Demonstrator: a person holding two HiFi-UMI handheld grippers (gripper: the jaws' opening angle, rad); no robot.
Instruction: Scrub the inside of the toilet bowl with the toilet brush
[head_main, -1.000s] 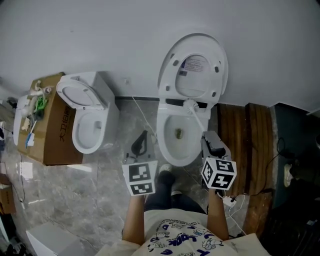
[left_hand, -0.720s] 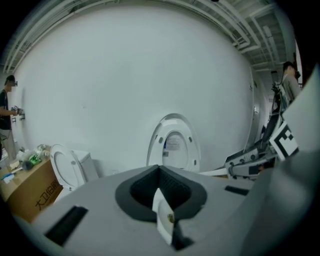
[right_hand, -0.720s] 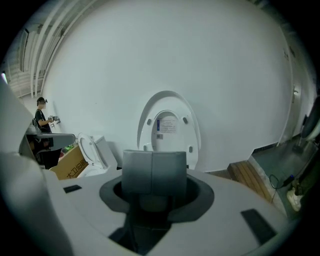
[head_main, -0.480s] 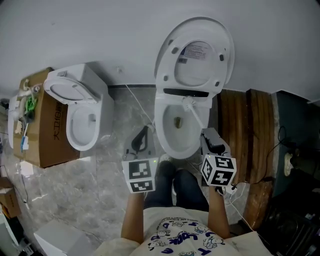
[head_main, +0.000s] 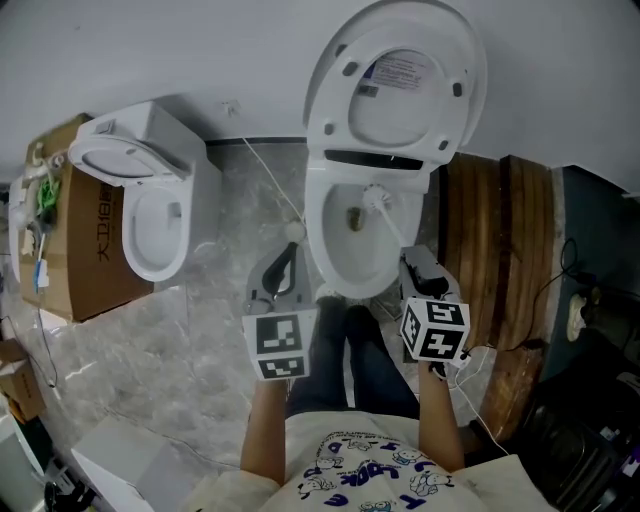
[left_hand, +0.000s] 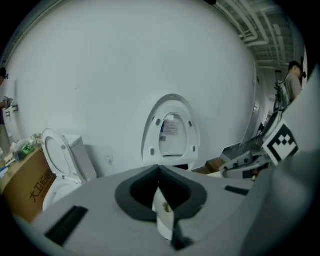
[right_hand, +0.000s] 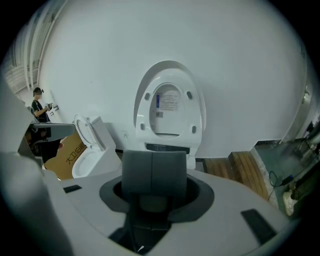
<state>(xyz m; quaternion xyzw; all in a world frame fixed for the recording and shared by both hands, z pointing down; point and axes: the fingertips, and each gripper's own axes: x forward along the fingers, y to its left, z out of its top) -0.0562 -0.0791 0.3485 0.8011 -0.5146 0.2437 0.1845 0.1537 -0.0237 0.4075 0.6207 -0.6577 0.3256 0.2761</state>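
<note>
Toilet brush (head_main: 376, 198) has dropped into the toilet bowl (head_main: 325, 250), pinched by right hand-held gripper (head_main: 410, 262); left hand-held gripper (head_main: 287, 262) pressed together, empty. Scrubbing seems underway; next, sweep the walls.

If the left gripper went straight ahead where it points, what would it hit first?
Likely the near-left rim of the toilet bowl; the left gripper points at it, with the raised lid beyond. Depth is unclear.

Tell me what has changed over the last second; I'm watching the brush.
The head of the toilet brush has slid from the back rim down into the toilet bowl, nearer the drain. The right gripper stays shut on its handle; the left gripper stays shut and empty beside the bowl.
</note>
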